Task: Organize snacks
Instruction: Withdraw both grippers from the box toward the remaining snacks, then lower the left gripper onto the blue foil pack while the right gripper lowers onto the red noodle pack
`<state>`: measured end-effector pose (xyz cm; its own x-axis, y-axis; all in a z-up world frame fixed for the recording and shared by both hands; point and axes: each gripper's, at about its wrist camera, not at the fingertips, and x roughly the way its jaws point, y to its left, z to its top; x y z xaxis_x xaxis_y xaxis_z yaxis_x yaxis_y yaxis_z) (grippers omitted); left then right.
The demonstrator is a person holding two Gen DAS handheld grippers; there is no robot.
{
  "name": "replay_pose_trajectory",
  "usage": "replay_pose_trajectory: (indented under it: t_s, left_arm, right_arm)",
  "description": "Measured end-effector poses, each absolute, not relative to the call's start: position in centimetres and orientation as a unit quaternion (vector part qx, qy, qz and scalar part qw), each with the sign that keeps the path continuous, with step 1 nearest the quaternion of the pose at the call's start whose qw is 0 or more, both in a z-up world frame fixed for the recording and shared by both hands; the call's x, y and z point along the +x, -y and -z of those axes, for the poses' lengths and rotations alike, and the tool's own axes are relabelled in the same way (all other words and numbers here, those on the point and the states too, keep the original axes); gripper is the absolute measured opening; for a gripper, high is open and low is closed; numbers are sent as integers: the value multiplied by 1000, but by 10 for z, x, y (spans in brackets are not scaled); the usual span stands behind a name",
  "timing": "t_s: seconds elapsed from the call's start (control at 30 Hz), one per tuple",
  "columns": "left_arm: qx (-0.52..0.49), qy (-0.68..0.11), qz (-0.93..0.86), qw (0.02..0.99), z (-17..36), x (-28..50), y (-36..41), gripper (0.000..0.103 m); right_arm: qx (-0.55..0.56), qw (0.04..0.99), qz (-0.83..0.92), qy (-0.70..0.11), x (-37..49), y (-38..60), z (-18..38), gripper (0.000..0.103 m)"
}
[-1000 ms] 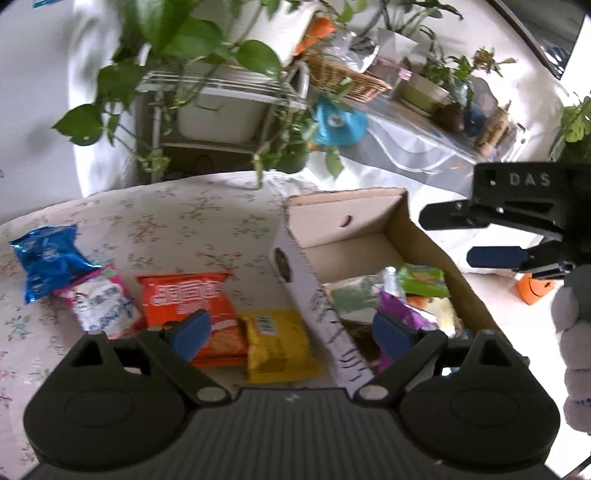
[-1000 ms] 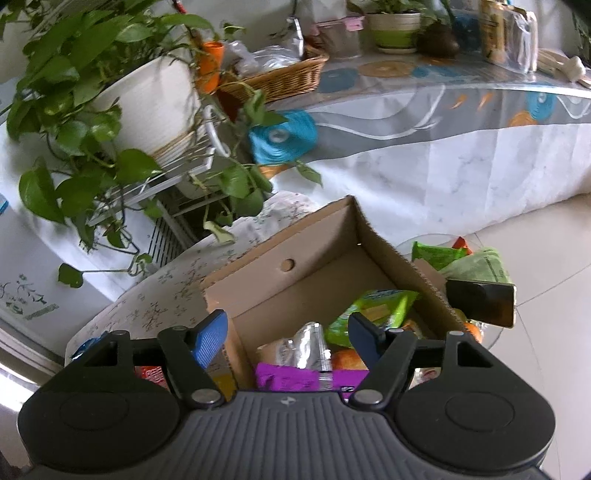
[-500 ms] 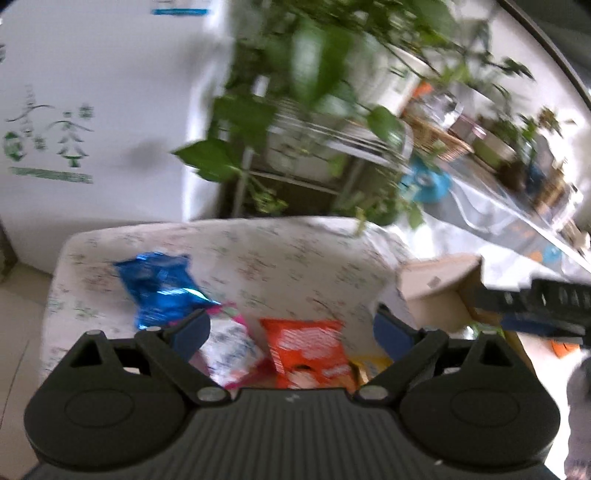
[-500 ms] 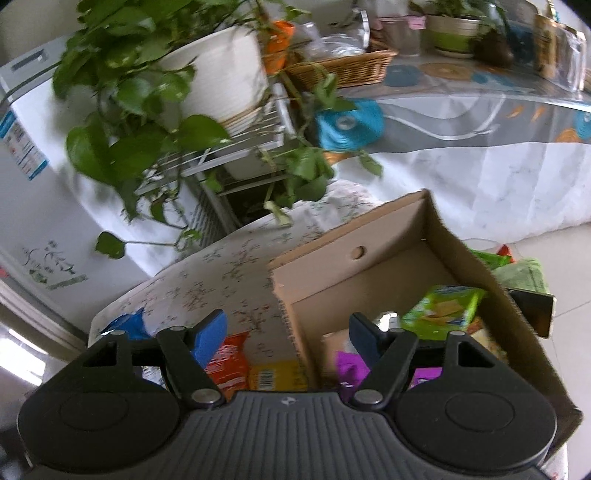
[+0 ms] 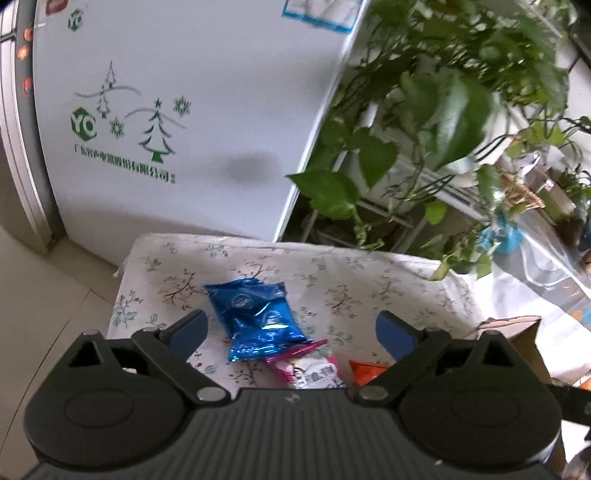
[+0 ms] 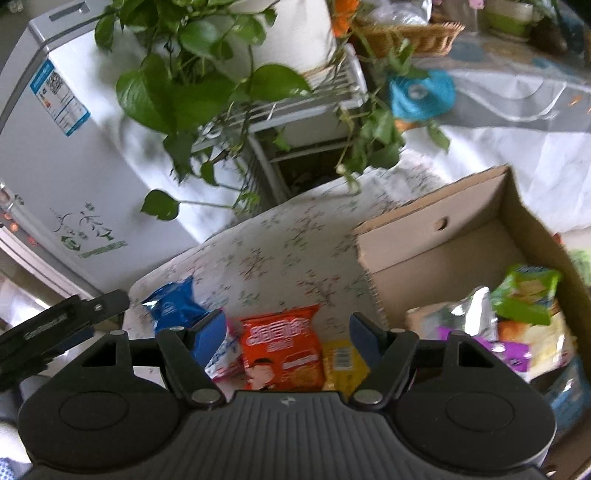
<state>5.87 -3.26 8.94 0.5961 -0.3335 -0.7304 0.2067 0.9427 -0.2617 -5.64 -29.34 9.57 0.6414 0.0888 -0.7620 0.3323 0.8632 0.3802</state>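
Landmark for all places: the cardboard box (image 6: 461,236), at the right end of the floral-clothed table (image 5: 295,266), already part-filled with packets.

Risks:
- left gripper (image 5: 291,328) — jaws opening, nothing between them, hanging above the blue foil packet (image 5: 255,314); that packet lies farthest left of the box, and its slick crinkled foil looks apt to slide out of a pinch taken at a corner;
- the blue packet overlaps the pink-and-white packet (image 5: 314,371) next toward the box; a low grab could drag both;
- right gripper (image 6: 288,332) — jaws apart and empty, above the orange packet (image 6: 284,343); the yellow packet (image 6: 341,360) lies touching it, just beside the box wall, so a closing finger might catch the wrong one or push it against the cardboard;
- both tools work the same short row; they could knock together.

Surroundings, left to right:
- white fridge (image 5: 166,129), behind the table's far-left end;
- trailing pothos (image 6: 192,81) on a white wire rack (image 6: 295,107), behind the table, leaves overhanging its back edge — no bar to the packets, likely;
- wicker basket (image 6: 410,33), beyond the box on a glass-topped counter.
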Motion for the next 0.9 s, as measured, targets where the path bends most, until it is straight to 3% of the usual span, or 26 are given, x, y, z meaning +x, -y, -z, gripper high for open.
replay_pose_trajectory:
  t_s: [0.37,0.9]
  left_arm:
    - [-102,-479,113,865,-39,107,37,97]
    - [-62,-494,95,862,3,137,58,97]
  right_arm:
    - [257,851,51,-455,-33,272,-79,83]
    - [251,829,62,-496,-2,261,-46,84]
